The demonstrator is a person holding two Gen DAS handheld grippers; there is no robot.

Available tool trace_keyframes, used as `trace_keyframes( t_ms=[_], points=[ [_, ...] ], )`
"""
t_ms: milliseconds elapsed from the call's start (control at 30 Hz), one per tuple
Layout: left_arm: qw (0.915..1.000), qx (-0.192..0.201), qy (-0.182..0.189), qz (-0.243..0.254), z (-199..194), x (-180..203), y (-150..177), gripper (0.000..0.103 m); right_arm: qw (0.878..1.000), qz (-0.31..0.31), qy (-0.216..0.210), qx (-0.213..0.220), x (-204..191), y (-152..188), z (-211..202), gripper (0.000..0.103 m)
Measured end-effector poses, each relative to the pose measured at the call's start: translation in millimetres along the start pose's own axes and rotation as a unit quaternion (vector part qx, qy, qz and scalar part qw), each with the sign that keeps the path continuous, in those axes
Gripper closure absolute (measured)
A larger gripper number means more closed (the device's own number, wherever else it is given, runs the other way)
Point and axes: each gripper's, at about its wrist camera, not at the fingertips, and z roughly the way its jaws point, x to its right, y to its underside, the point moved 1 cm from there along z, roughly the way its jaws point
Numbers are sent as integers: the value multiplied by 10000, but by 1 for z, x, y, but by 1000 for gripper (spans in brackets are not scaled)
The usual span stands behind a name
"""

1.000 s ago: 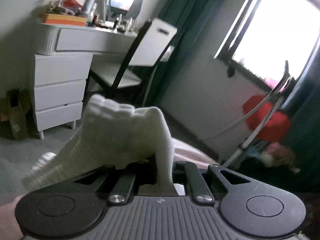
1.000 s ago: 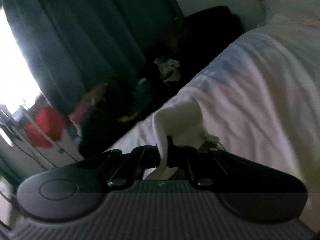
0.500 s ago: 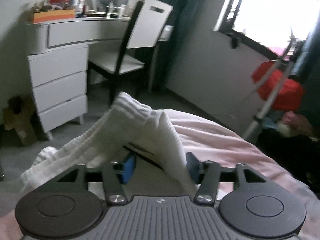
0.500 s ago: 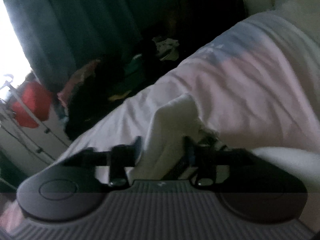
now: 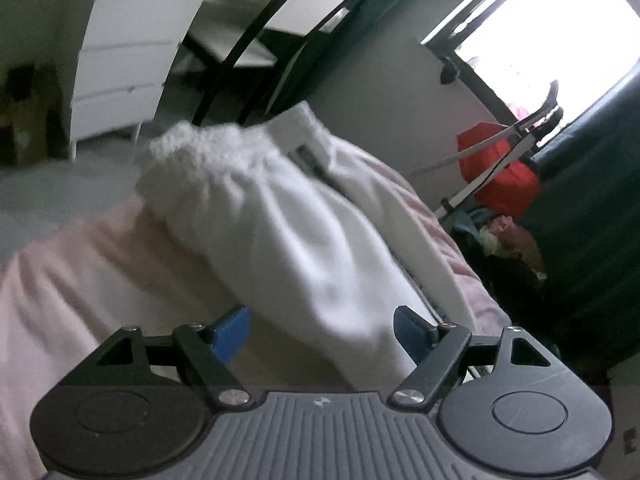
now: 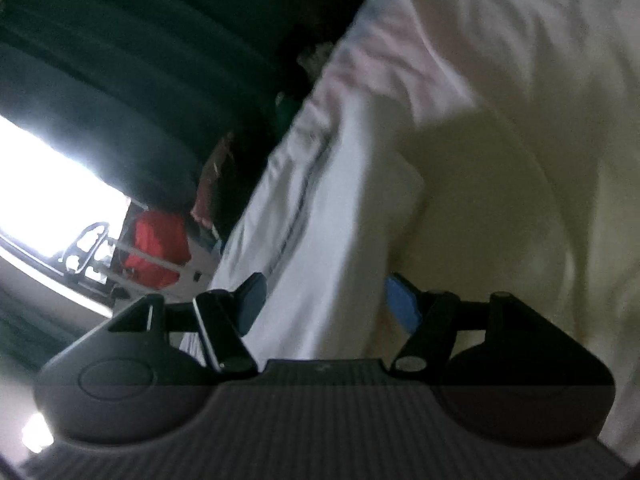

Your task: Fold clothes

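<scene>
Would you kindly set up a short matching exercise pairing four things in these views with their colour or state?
Things:
1. left claw
2. garment
3. bedsheet
4. bag by the window

Colour or state:
A. pale pink
B. red
C. open, nothing gripped
D. white, lying bunched on the bed

Pairs: 1-C, 2-D, 3-A, 4-B
</scene>
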Motion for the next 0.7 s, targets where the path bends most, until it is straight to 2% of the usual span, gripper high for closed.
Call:
trace_keyframes(
  t_ms=[100, 133, 233, 300, 433, 467, 500, 533, 567, 600, 633, 700],
  points=[
    [9996, -53, -103, -246, 16, -12, 5, 25, 9999, 30, 7, -154, 8, 7, 7, 33],
    [9993, 54, -179, -317, 25, -13, 4, 25, 9998, 39, -19, -174, 9, 7, 13, 34],
    [9989, 220, -97, -396, 50, -13, -6, 27, 9998, -32, -57, -183, 13, 6, 31, 34],
    [9970, 348, -134, -673, 66, -14, -15, 37, 9998, -156, -37, -131, 13, 2, 45, 34],
    [9909, 585, -554, -1081, 83, -6, -26, 49, 9997, -175, 133, 142, 6, -6, 62, 34],
    [9884, 669, -647, -1199, 84, -5, -27, 60, 9995, -180, 176, 211, 5, -8, 67, 34],
    [9871, 725, -762, -1210, 83, -1, -28, 71, 9992, -184, 218, 279, 3, -10, 71, 38],
    [9856, 781, -877, -1219, 83, 2, -28, 76, 9989, -189, 260, 348, 2, -12, 75, 47],
    [9853, 841, -933, -1158, 80, 6, -29, 86, 9985, -197, 322, 403, 1, -14, 79, 55],
    [9852, 903, -975, -1087, 75, 10, -29, 89, 9980, -215, 420, 418, 1, -14, 77, 77],
    [9853, 936, -970, -1051, 70, 13, -31, 89, 9979, -234, 432, 429, 1, -16, 74, 84],
    [9860, 979, -884, -1016, 54, 15, -35, 91, 9978, -357, 343, 447, -2, -17, 60, 89]
  ],
)
